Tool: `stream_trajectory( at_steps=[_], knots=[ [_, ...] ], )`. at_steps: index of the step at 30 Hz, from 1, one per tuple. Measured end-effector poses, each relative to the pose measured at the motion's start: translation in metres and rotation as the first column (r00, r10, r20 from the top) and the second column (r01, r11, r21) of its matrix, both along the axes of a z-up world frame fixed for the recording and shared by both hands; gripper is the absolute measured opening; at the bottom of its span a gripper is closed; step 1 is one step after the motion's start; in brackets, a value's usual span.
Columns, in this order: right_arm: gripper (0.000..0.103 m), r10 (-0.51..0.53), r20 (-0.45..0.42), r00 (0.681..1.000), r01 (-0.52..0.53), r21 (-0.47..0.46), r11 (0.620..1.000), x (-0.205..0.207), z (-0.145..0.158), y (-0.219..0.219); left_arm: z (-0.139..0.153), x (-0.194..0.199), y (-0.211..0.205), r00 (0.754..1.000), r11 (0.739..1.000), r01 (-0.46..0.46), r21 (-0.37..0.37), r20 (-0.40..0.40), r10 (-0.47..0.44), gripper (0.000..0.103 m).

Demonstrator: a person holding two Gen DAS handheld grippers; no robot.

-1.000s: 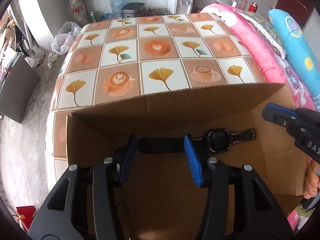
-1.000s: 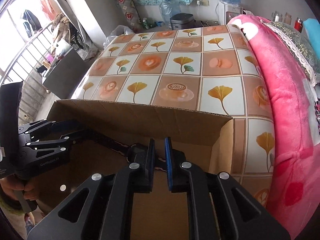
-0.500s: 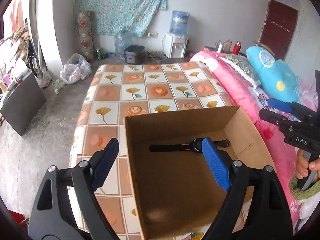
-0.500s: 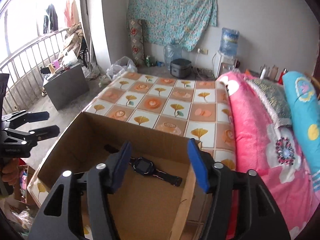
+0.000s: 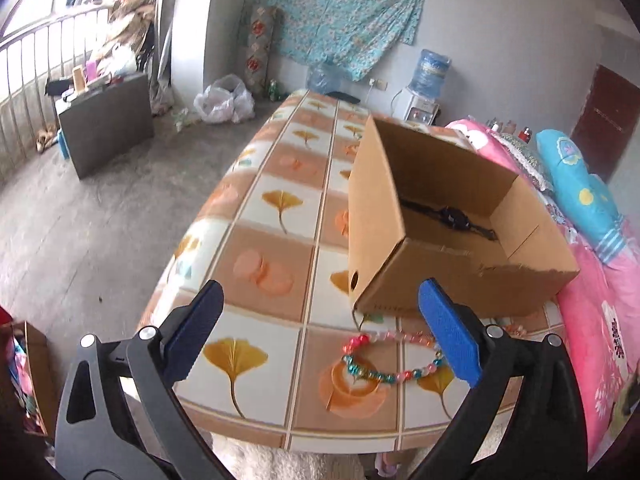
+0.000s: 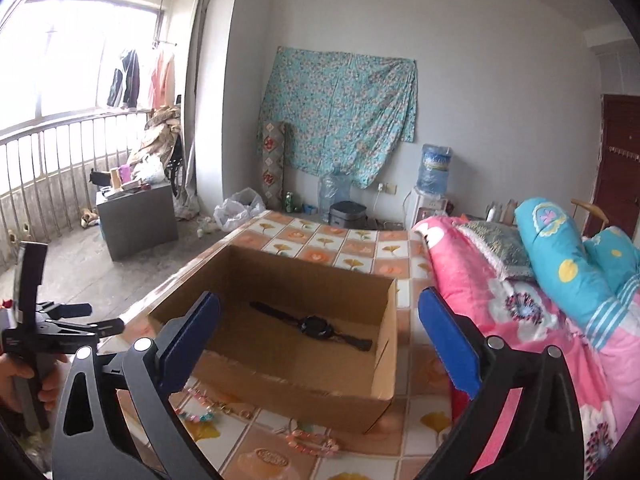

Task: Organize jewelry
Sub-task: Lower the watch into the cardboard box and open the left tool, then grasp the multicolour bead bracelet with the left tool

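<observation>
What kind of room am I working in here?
Most likely a bedroom in a lived-in home. A bed with a pink quilt and blue pillow sits beside the tiled table, a water dispenser stands by the wall, and clothes hang at the window.

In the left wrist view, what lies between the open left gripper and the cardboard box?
A colourful bead bracelet lies on the tiled table, between the left gripper and the cardboard box.

Black watch (image 6: 314, 326) flat inside box (image 5: 376, 216) (open-topped); beaded bracelet (image 5: 390, 356) outside.
</observation>
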State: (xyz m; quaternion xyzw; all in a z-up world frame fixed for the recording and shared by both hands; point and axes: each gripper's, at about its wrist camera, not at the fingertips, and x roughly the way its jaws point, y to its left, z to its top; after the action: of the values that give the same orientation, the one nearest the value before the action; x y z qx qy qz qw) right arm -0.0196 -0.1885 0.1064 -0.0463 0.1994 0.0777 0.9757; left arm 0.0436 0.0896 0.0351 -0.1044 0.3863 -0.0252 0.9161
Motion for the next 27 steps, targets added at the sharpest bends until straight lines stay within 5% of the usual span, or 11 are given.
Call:
stream_trajectory(
  at_steps=[5, 10, 15, 27],
  knots=[
    [0.097, -0.045, -0.228, 0.973, 0.049, 0.013, 0.999, 0.007, -0.073, 0.012, -0.054, 0.006, -0.013, 0.991, 0.998, 0.029, 0.053, -0.135, -0.022, 0.094],
    [0.097, -0.074, -0.38, 0.922, 0.085, 0.014, 0.996, 0.008, -0.124, 0.013, -0.073, 0.019, -0.034, 0.983, 0.987, 0.082, 0.138, -0.175, -0.057, 0.094],
    [0.097, -0.083, -0.404, 0.911, 0.09, -0.001, 0.996, 0.004, -0.136, 0.018, -0.086, 0.024, -0.051, 0.979, 0.96, 0.128, 0.25, -0.19, -0.081, 0.096],
    [0.097, 0.005, -0.363, 0.932, 0.019, 0.063, 0.998, 0.01, -0.137, 0.03, -0.087, 0.011, -0.041, 0.979, 0.958, 0.16, 0.237, -0.16, -0.124, 0.096]
  ],
)
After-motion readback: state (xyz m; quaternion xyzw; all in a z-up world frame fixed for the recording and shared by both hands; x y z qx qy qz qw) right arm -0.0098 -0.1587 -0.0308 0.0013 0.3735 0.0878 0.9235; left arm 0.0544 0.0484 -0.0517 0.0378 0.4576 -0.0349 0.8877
